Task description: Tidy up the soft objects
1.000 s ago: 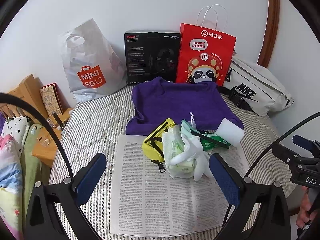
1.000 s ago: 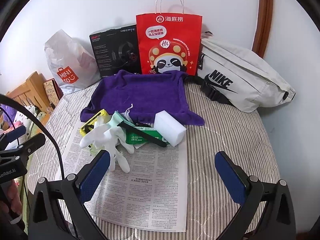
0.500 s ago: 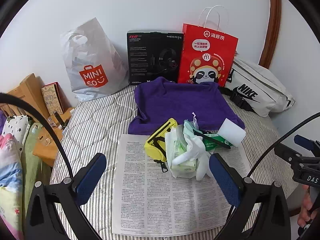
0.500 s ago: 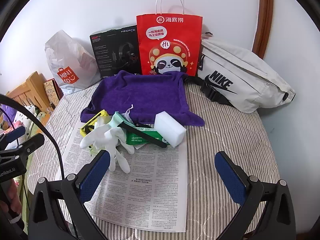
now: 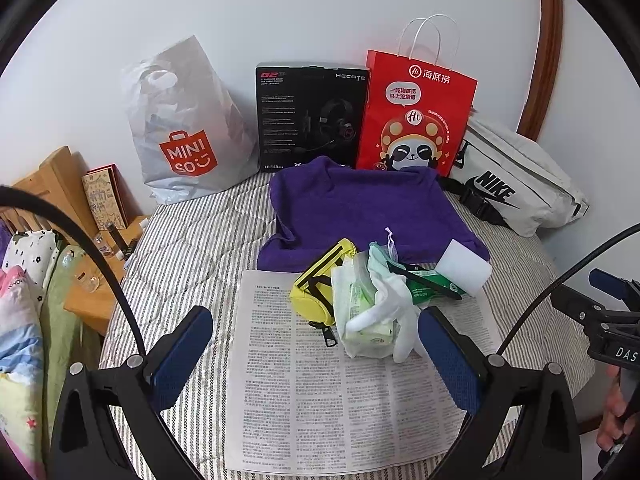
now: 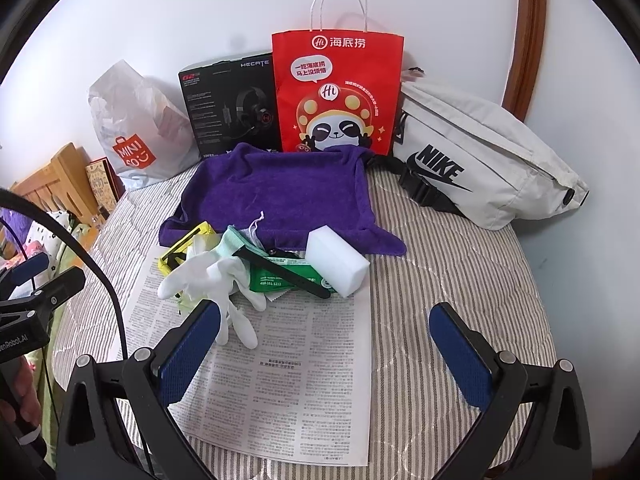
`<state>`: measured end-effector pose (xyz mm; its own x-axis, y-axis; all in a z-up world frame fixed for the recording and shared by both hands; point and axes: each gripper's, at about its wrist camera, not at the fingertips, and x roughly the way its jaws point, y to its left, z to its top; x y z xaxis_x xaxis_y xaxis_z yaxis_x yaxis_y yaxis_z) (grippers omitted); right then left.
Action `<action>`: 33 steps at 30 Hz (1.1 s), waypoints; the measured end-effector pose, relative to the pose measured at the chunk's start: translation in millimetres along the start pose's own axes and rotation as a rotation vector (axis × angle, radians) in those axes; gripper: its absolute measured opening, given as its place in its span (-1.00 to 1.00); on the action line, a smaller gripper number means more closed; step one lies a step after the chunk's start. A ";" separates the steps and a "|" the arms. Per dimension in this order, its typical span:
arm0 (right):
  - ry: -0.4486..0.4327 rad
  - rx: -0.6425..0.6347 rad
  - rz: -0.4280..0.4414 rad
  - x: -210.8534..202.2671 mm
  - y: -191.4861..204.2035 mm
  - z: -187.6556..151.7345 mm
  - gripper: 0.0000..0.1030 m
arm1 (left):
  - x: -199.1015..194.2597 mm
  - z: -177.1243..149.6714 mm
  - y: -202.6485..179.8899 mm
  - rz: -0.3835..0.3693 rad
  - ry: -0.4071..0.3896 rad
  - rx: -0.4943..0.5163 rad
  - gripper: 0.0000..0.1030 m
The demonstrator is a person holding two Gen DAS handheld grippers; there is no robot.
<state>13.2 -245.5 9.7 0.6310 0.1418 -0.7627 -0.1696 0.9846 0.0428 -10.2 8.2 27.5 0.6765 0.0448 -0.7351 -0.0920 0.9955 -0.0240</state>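
Barely any change vs 1 s ago: left gripper nudged slightly fwd, right gripper static, both w/ fingers wide apart, empty; soft-item pile untouched on newspaper – sorting not begun

Bags behind the purple towel: three
Headset boxes behind the towel: one
White sponges at the towel's front edge: one
Yellow pouches there: one
Newspaper sheets before the towel: one

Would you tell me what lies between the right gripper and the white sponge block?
Only bare newspaper lies between the open right gripper and the white sponge block, in the right wrist view.
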 end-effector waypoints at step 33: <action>0.077 -0.012 0.067 166.9 -42.2 9.5 0.98 | 87.9 -8.7 8.4 -0.085 0.108 -0.010 1.00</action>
<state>132.8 -262.5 -113.2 0.5581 0.1985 -0.8057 -0.2186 0.9718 0.0880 42.1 19.8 -43.3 0.5999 -0.0499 -0.7985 -0.0451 0.9943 -0.0961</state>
